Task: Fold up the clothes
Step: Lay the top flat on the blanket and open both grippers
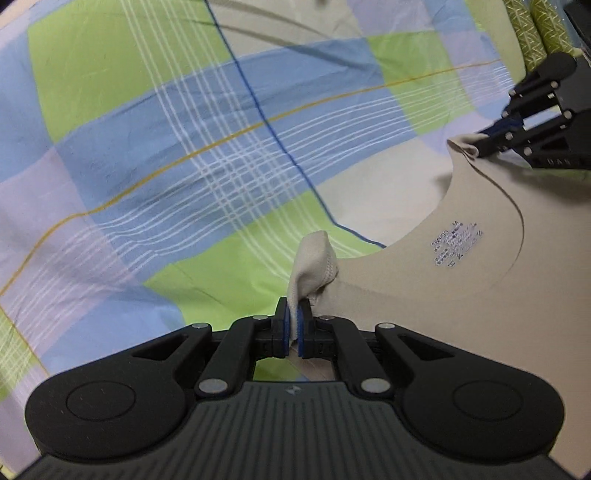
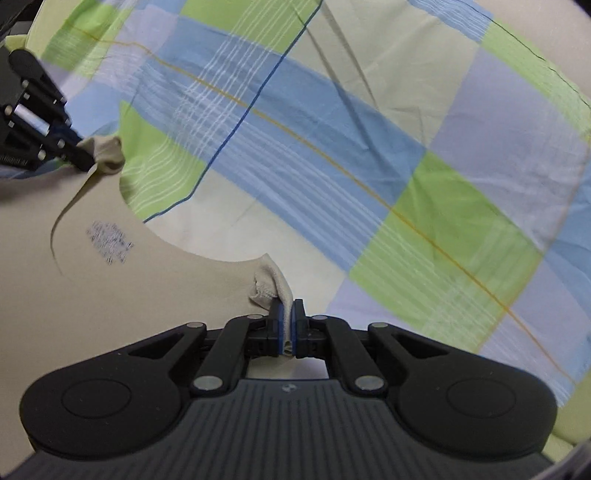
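Checked bedding covers everything under the work: one sheet (image 1: 147,155) in blocks of green, blue, lilac and cream, crossed by thin white lines, one dark blue stripe and one mustard stripe, with a few soft creases running through it. At the far right edge of the left wrist view two green patterned rolls or cushions (image 1: 535,33) show, too cut off to say which.

One garment is in play, a beige top (image 1: 424,295) with a wide scooped neckline and a small printed size label (image 1: 456,245) inside the back of the neck. It hangs stretched between two grippers over the sheet, its neck opening facing away from the cameras.

Left gripper (image 1: 294,325) has its blue pads pressed together on a bunched fold of the top at one shoulder, a knob of fabric poking up past the fingertips. Right gripper (image 2: 287,326) is clamped the same way on the other shoulder, cloth pinched flat between its pads. Each one shows at the edge of the other's view, well apart, gripping its corner

No container is anywhere in sight
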`<state>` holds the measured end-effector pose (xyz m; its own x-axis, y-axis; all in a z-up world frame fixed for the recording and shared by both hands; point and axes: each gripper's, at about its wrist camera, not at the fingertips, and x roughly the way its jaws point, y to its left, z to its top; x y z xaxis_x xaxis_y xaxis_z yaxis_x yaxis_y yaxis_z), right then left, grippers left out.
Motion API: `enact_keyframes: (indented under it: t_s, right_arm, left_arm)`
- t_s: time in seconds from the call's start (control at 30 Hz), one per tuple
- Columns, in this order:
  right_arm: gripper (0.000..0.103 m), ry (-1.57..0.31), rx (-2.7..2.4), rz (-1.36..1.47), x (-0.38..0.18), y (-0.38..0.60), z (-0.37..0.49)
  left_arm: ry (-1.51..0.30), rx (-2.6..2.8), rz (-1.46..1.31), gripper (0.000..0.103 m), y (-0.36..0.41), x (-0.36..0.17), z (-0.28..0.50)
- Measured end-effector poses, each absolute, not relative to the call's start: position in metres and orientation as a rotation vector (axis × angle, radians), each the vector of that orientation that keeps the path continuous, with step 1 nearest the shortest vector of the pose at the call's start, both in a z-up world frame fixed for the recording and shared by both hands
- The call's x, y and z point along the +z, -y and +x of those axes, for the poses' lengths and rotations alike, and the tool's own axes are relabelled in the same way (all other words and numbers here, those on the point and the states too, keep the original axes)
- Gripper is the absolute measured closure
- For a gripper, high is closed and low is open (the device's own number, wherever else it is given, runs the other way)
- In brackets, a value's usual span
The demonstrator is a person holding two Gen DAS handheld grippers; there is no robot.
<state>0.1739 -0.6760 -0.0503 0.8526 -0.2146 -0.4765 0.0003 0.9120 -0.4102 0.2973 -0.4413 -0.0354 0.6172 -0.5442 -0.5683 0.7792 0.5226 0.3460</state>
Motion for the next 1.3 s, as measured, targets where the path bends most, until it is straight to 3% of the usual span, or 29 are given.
enact_keyframes:
  t_s: [0.1, 0.13, 0.17, 0.23, 0.3, 0.47, 0.57, 0.63, 0.8, 1.0, 1.3]
  right_arm:
    - [0.101, -0.584, -0.095, -0.404, -0.057, 0.671, 0.203]
    - [0.101, -0.612, -0.085, -0.409, -0.062, 0.668, 0.210]
    - [0.101, -0.632, -0.080, -0.427, -0.068, 0.665, 0.214]
    - [0.099, -0.633, -0.093, -0.442, -0.071, 0.663, 0.214]
    - [0.091, -0.607, -0.143, -0.409, -0.066, 0.668, 0.210]
    - [0.090, -0.573, -0.244, -0.274, -0.041, 0.686, 0.184]
    - [0.086, -0.573, -0.214, -0.218, -0.031, 0.678, 0.150]
    - [0.078, -0.579, -0.152, -0.145, -0.026, 0.664, 0.111]
    - [0.076, -0.598, -0.064, 0.001, -0.029, 0.620, 0.027]
    - [0.073, -0.648, -0.049, 0.107, -0.043, 0.587, -0.041]
    - [0.073, -0.593, -0.003, 0.189, -0.037, 0.579, -0.056]
  left_arm:
    - [-0.476, -0.810, 0.606, 0.098, 0.449, -0.047, 0.312]
    - [-0.487, -0.798, 0.598, 0.087, 0.449, -0.050, 0.314]
    - [-0.494, -0.782, 0.587, 0.083, 0.448, -0.053, 0.316]
    - [-0.482, -0.727, 0.554, 0.060, 0.441, -0.048, 0.321]
    - [-0.470, -0.663, 0.520, 0.061, 0.431, -0.041, 0.329]
    - [-0.493, -0.628, 0.459, 0.061, 0.386, -0.026, 0.323]
    - [-0.524, -0.658, 0.428, 0.061, 0.344, -0.020, 0.279]
    - [-0.543, -0.677, 0.408, 0.061, 0.318, -0.016, 0.251]
    - [-0.612, -0.780, 0.314, 0.061, 0.287, -0.009, 0.184]
    - [-0.556, -0.922, 0.419, 0.061, 0.312, 0.006, 0.151]
    - [-0.548, -1.019, 0.480, 0.061, 0.401, 0.000, 0.229]
